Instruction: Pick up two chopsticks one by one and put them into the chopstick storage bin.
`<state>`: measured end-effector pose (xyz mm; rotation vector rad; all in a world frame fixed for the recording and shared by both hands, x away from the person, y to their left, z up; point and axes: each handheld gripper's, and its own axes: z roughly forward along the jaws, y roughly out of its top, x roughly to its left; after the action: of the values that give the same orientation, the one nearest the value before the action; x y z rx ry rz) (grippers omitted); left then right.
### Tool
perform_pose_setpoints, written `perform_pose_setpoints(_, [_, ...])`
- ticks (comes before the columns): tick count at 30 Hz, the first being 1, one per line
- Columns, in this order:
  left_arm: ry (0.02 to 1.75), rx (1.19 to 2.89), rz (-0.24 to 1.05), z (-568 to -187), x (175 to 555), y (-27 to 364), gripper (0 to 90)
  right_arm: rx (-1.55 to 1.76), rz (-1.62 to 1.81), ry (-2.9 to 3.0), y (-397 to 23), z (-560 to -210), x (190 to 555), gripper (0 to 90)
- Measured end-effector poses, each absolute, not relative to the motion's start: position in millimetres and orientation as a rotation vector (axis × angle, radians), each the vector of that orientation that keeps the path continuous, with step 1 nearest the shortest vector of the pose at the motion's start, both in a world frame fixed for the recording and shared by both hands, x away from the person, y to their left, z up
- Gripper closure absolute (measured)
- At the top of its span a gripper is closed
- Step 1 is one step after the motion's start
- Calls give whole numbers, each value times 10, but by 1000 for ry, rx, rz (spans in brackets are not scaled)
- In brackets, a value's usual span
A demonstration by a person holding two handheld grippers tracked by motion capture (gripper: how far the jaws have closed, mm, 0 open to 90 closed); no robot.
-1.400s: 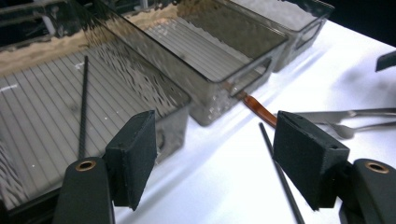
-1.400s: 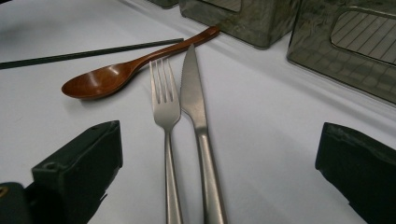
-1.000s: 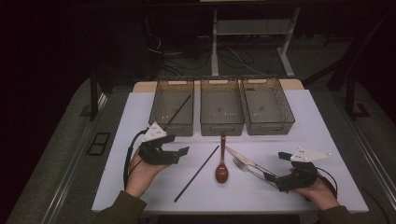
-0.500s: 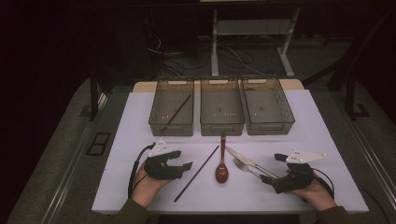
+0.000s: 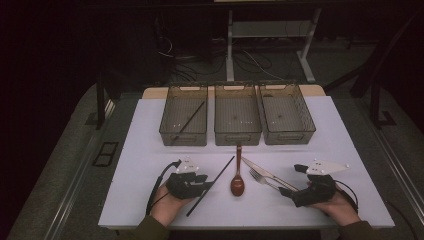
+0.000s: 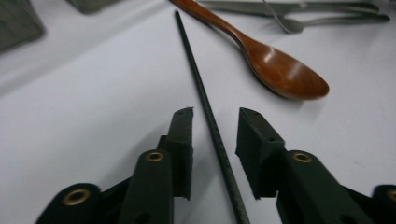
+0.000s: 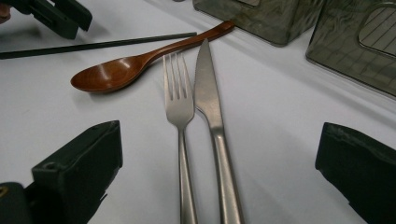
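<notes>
- The left claw (image 6: 215, 128) sat low on the white table (image 5: 140, 150) near its front edge, left of centre. Its jaws had just been closing around the thin black chopstick (image 6: 205, 107), which lay between the pads with a gap on each side, so it was not yet gripped.
- The right claw (image 7: 219, 172) rested toward the front right corner, spread wide and grasping nothing. The handles of the steel fork (image 7: 180, 107) and the steel knife (image 7: 208, 93) ran between its jaws.
- To do this pick well, the left jaws probably needed to stay level and centred on the stick, pinching squarely so the thin rod would not roll or pivot out. The lift should be straight, clear of the brown wooden spoon (image 6: 280, 70) lying just beside the stick.
- Counted: two chopsticks, this one flat on the table and another (image 5: 189, 119) leaning inside the leftmost bin (image 5: 184, 132); one spoon; one fork; one knife.
- Three clear wire-mesh bins stood side by side along the far edge, with the middle bin (image 5: 237, 135) and right bin (image 5: 287, 135) looking empty.
</notes>
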<state>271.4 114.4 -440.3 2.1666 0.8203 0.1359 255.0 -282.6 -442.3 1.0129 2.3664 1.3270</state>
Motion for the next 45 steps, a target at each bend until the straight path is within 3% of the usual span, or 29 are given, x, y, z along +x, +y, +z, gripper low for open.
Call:
perform_pose_setpoints(5, [827,2191,122,-4428,2701,1125,747,1013,1325,2366,-2830,-4424,2551,2])
perform_pose_setpoints(14, [816,2233,125,-4466,2700,1104,811,1014,1323,2362,-2836,-4422,2551,2])
perform_pose_setpoints(31, [844,2254,206,-4437,2729,1140,850,1013,1323,2359,-2840,-4422,2554,2])
perform_pose_setpoints(45, [812,2251,191,-4367,2784,1232,854,1015,1326,2354,-2854,-4412,2551,2])
